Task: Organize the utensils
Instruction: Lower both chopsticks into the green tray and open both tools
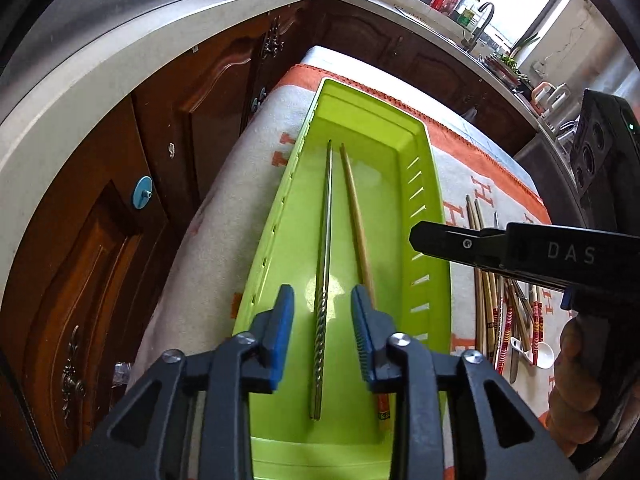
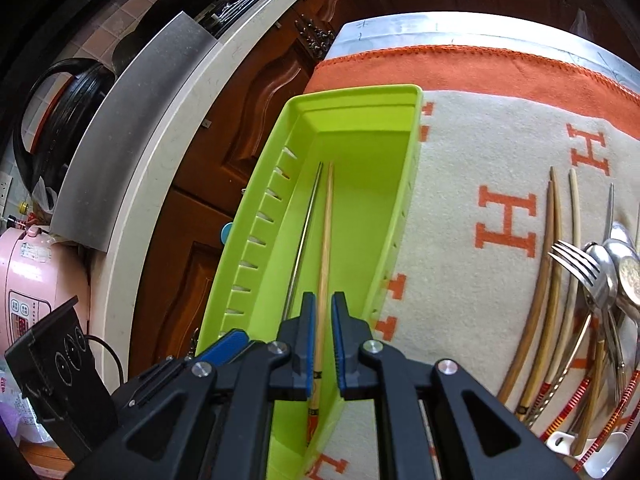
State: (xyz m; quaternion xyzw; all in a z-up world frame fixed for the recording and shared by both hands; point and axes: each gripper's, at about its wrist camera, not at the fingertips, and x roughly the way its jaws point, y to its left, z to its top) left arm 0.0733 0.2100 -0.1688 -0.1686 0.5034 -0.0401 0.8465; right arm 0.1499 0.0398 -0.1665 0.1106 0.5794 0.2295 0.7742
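Only the right wrist view shows the fork — beside the tray.

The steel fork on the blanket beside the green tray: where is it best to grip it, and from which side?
Probably grip the shiny steel fork at its neck just below the tines, from above. Its handle lies buried among the metal spoons and wooden chopsticks; only the tine end is free.
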